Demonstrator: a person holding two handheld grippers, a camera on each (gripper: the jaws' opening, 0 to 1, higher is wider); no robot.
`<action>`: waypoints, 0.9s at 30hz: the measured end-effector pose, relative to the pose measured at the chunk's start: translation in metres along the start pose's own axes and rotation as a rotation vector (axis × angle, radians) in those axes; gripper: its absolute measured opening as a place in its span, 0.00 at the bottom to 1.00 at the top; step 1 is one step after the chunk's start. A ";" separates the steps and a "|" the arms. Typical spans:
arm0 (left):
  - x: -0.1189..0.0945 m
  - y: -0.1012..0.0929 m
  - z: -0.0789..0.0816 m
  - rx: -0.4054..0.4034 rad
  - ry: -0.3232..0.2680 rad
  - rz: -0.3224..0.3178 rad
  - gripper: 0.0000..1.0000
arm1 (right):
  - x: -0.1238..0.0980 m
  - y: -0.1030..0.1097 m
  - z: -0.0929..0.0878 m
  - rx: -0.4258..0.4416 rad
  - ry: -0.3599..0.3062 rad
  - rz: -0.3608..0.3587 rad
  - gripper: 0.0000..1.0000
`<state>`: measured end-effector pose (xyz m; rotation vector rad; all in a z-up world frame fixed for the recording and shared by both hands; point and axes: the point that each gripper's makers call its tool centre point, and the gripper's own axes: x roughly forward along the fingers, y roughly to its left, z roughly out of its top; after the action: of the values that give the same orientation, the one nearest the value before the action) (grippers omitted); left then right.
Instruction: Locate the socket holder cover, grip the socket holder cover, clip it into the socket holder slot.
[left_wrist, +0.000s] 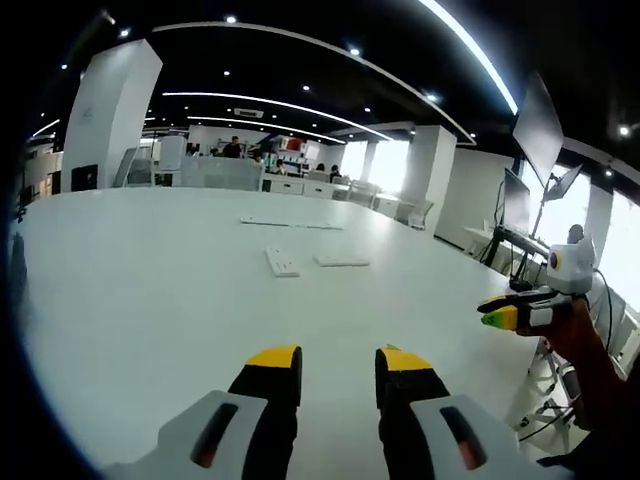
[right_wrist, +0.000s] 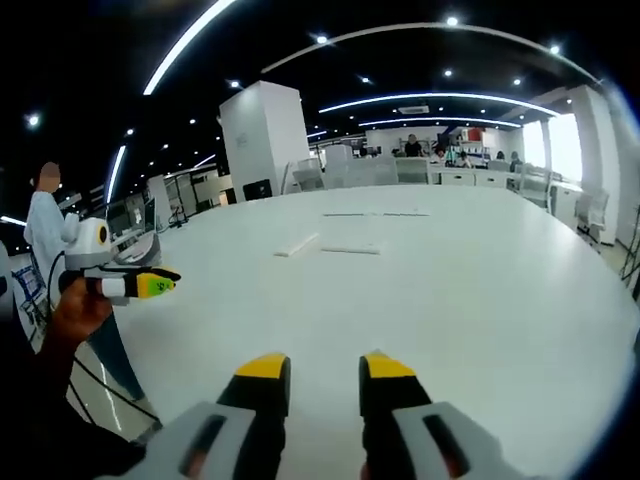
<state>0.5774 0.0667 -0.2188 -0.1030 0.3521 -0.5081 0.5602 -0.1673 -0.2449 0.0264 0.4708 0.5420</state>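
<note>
Two small white flat parts lie apart in the middle of the white table. One is a squarish plate with marks on its face, the other a plain flat piece; which is the socket holder cover I cannot tell. Both also lie ahead in the right gripper view: the plate and the plain piece. My left gripper is open over bare table, well short of them. My right gripper is open too, with nothing between its yellow-tipped fingers. Each gripper shows at the other view's edge: the right gripper, the left gripper.
A long thin white strip lies farther back on the table. The table edge curves away at the right, with a monitor and stands beyond it. Desks, pillars and seated people fill the far office. A person stands at the far left.
</note>
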 end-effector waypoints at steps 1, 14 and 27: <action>-0.002 0.000 0.000 0.007 -0.001 0.006 0.31 | -0.001 0.001 0.000 -0.002 0.000 0.000 0.31; -0.007 0.013 0.009 0.016 -0.016 0.069 0.32 | -0.005 0.003 -0.001 0.022 0.004 -0.012 0.32; -0.016 0.007 0.002 0.022 0.003 0.072 0.31 | -0.014 0.012 0.004 -0.027 0.003 -0.048 0.29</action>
<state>0.5678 0.0806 -0.2133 -0.0679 0.3517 -0.4410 0.5456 -0.1636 -0.2341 -0.0112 0.4658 0.5010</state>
